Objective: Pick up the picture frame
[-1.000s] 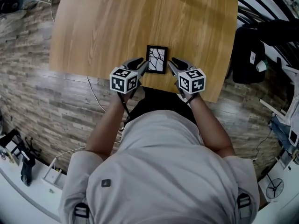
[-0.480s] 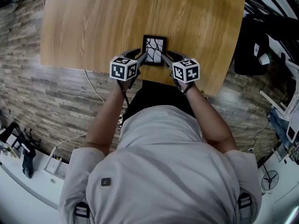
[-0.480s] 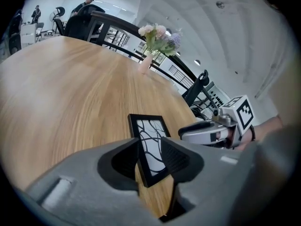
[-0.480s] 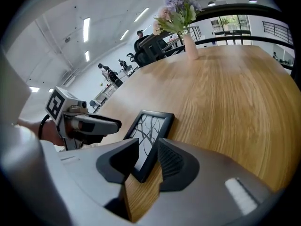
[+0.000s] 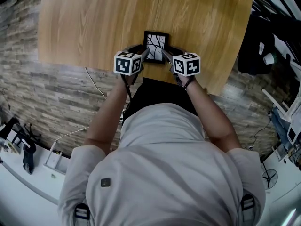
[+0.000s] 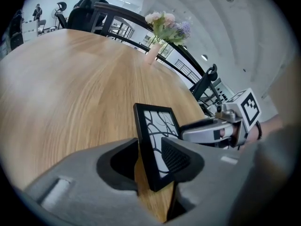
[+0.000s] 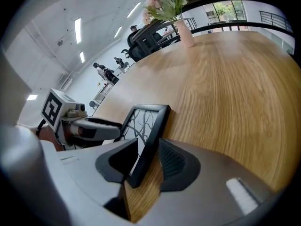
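Vase beyond picture frame (gripper views only)

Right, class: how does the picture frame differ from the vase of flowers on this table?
The picture frame is black and rectangular; the vase is pale pink and rounded. The frame sits at the near edge of the wooden table; the vase stands at its far edge. The frame shows black branching lines on white; the vase holds pink and purple flowers. Both rest on that table.
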